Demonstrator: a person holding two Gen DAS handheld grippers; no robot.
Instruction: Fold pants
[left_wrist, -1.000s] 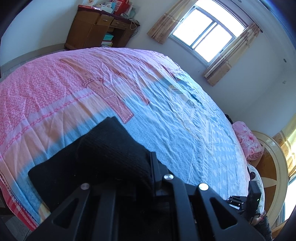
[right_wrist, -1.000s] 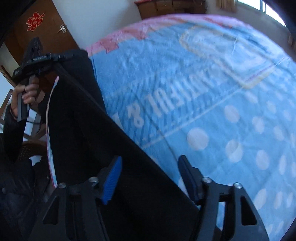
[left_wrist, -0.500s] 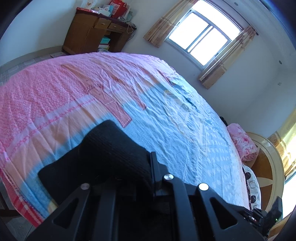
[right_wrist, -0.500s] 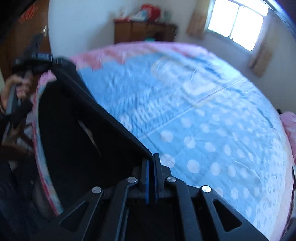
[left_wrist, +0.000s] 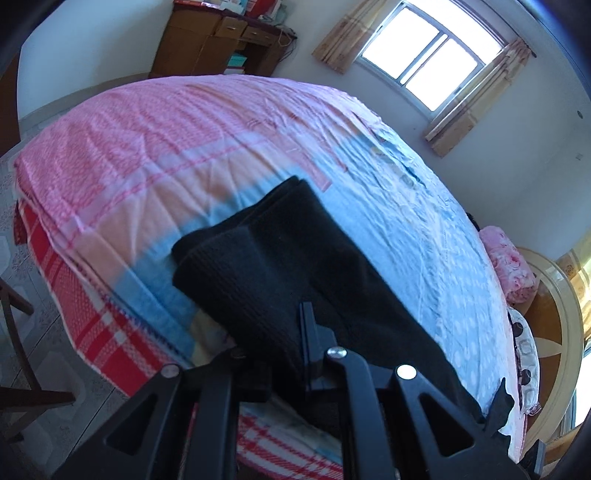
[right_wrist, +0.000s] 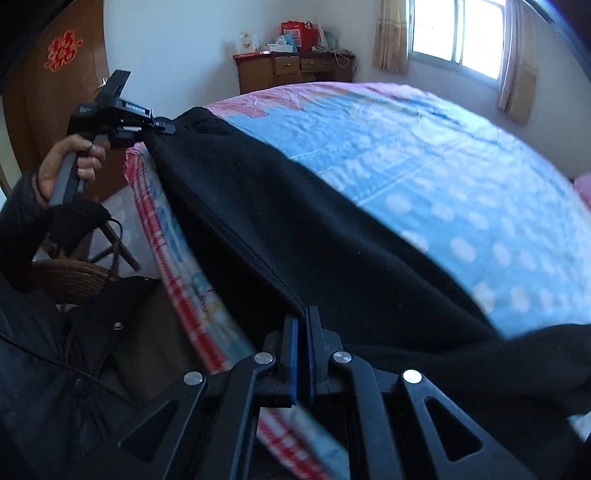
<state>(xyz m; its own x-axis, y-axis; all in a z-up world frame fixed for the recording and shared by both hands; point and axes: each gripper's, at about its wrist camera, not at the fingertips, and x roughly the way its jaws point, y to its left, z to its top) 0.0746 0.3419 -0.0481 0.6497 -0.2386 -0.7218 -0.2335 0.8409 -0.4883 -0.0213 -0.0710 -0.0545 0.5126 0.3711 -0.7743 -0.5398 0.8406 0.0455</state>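
Just snapped shut: right black two-finger gripper (right_wrist: 302, 325), blue pads pinching the near edge of the soft black knit pants (right_wrist: 295, 229). A second ago wide open around that edge, now clamped tight on it. Also clamped: left black two-finger gripper (left_wrist: 295, 317), holding the ribbed end of the same pants, no change there. Seen in the right wrist view too, up by the bed corner, held by a hand (right_wrist: 70, 162).

So both ends caught now, cloth pulled in a straight dark line between the two grippers. Pants lying along the near edge of the bed, on the pink and blue quilt (left_wrist: 184, 129), partly lifted off it. Probably ready for swinging one end over onto the other.

Counted: one pair of pants, two grippers, one quilt, one brown wooden desk (right_wrist: 291, 70), one bright window (left_wrist: 424, 55).
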